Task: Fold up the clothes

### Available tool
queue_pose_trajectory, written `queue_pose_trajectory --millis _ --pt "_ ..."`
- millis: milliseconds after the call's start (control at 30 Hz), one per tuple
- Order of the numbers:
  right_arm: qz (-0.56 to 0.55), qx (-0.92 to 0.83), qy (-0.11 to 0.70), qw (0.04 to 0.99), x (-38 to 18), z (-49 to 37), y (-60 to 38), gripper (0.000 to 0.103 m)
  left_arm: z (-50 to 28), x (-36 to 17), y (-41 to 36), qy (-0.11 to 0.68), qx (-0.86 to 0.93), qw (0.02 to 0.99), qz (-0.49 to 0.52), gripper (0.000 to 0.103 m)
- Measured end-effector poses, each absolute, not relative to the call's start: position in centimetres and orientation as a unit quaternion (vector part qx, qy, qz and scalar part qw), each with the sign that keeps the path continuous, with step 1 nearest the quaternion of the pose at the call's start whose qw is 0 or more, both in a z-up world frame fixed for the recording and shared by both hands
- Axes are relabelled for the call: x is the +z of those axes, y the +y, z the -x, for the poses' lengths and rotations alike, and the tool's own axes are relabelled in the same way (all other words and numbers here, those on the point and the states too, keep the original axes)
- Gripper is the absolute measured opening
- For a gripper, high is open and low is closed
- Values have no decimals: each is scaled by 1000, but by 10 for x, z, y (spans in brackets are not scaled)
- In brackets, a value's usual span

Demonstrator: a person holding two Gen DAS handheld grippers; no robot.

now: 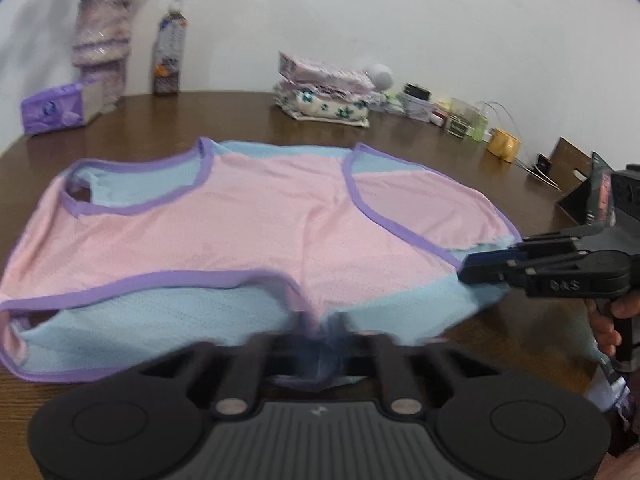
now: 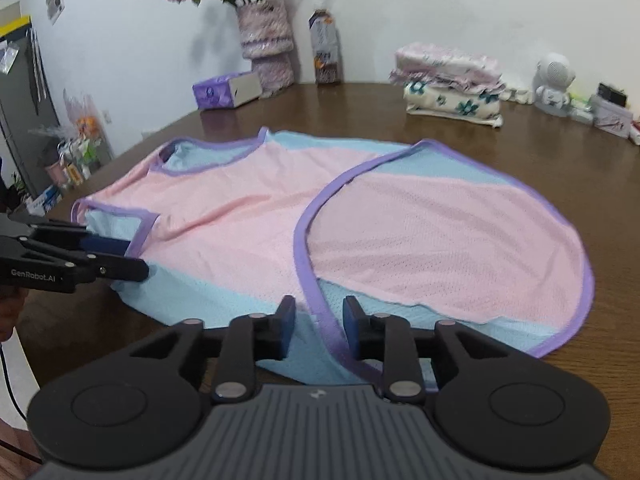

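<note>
We see the mesh tank top (image 1: 248, 224) flat on surface (image 1: 420, 140); left gripper (image 1: 326, 350) clamps its hem, right gripper (image 2: 319, 330) open astride purple trim at 6 o'clock.

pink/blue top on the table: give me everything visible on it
The top is a sleeveless mesh-like garment, pink panels over light blue, with purple binding along neck and armholes. It lies spread nearly flat on the brown wooden table, slightly rippled. The left tool looks pinched shut on its near edge, blurred. The right tool is open, straddling the purple trim of an armhole.
</note>
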State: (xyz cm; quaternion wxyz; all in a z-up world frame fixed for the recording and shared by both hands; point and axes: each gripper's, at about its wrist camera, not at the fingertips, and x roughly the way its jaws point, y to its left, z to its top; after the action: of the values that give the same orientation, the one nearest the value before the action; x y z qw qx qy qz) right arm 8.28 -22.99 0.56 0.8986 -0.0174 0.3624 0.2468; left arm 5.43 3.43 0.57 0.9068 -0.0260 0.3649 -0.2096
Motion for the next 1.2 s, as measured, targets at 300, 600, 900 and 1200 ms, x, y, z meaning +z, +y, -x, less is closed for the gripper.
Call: queue_pose_trajectory --millis 300,600,900,1200 --pt "9 273 363 891 25 -71 -246 3 -49 11 51 373 -231 898 46 8" --pt "-3 261 367 893 18 -69 -249 20 -43 13 51 369 -223 902 40 31" --pt "10 231 361 904 37 -115 -244 24 -94 70 62 322 -161 933 25 62" --pt "-48 151 387 908 43 -267 -233 35 -272 48 48 403 -79 911 42 52"
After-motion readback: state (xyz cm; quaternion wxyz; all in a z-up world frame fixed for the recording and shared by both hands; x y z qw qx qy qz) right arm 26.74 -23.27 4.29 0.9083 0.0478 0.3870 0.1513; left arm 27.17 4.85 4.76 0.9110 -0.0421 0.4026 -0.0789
